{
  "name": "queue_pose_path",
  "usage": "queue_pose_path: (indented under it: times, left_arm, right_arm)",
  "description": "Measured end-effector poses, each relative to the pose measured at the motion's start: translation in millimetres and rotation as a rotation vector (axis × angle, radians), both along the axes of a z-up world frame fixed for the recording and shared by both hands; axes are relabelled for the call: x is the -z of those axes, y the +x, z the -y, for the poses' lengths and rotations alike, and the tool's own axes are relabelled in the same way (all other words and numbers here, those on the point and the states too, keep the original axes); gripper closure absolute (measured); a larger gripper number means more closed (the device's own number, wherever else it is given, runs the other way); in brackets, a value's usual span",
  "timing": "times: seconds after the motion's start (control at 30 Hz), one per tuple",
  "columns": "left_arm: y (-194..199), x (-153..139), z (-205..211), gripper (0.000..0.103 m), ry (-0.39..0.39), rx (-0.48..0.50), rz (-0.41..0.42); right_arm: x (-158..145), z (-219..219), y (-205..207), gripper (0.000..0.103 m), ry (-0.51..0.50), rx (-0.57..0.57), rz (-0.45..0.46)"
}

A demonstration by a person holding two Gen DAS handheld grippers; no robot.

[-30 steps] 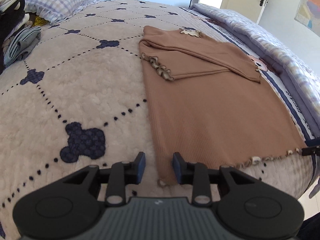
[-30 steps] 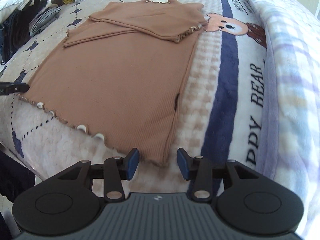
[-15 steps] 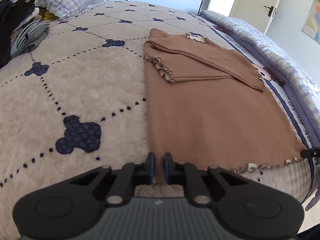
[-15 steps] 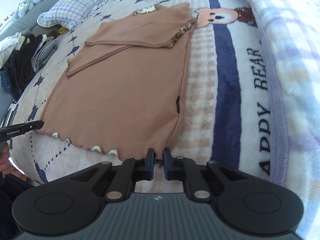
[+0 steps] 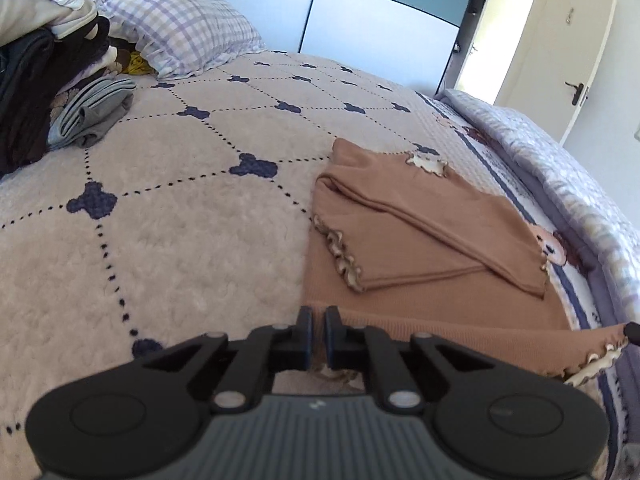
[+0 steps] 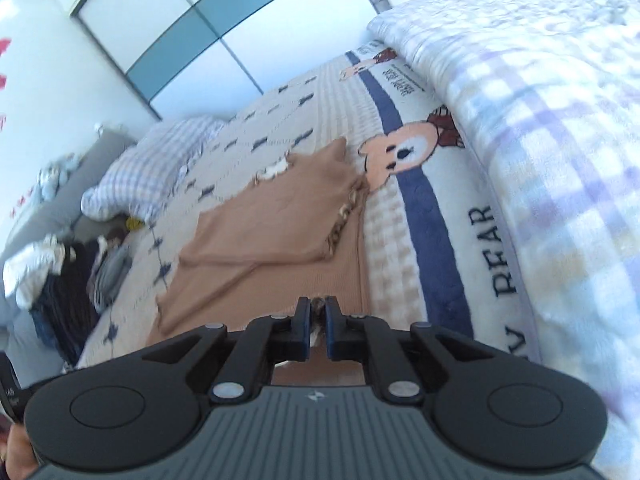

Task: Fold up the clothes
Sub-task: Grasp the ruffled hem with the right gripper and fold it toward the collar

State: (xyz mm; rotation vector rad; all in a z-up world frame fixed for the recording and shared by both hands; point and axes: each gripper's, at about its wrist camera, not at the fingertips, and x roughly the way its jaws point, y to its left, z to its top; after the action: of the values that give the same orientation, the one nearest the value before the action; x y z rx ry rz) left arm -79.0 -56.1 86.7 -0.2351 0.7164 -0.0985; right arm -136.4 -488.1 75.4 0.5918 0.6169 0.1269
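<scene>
both corners of the hem of the brown top (image 5: 432,300) were pinched and held raised off the bed (image 5: 180,240): one corner was clamped in the left tongs (image 5: 316,334), the other in the right tongs (image 6: 318,330). the rest of the top was spread flat on the bed, with its sleeves crossed over the chest. a checked pillow (image 5: 188,36) and a heap of dark clothes (image 5: 36,92) were seen at the far left.

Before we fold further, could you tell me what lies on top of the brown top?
Its two frilled sleeves lie folded across the brown top; anything beneath them is covered.
</scene>
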Motion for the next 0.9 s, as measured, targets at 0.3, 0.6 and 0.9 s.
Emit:
queue_pose_path:
  times: [0.3,0.6,0.9]
  left_arm:
    - [62.2,-9.7,8.4,0.098,0.064,-0.081,0.092]
    - [62.8,20.5,-2.5,0.094,0.082,0.080,0.025]
    - [40.6,17.7,-27.9,0.083,0.115,0.125,0.059]
  right_arm:
    - [9.9,13.4,55.8,0.101,0.079,0.113,0.021]
    - [37.3,22.1,90.5,0.097,0.036,0.064,-0.080]
    - [23.8,32.0,60.8,0.067,0.062,-0.046,-0.018]
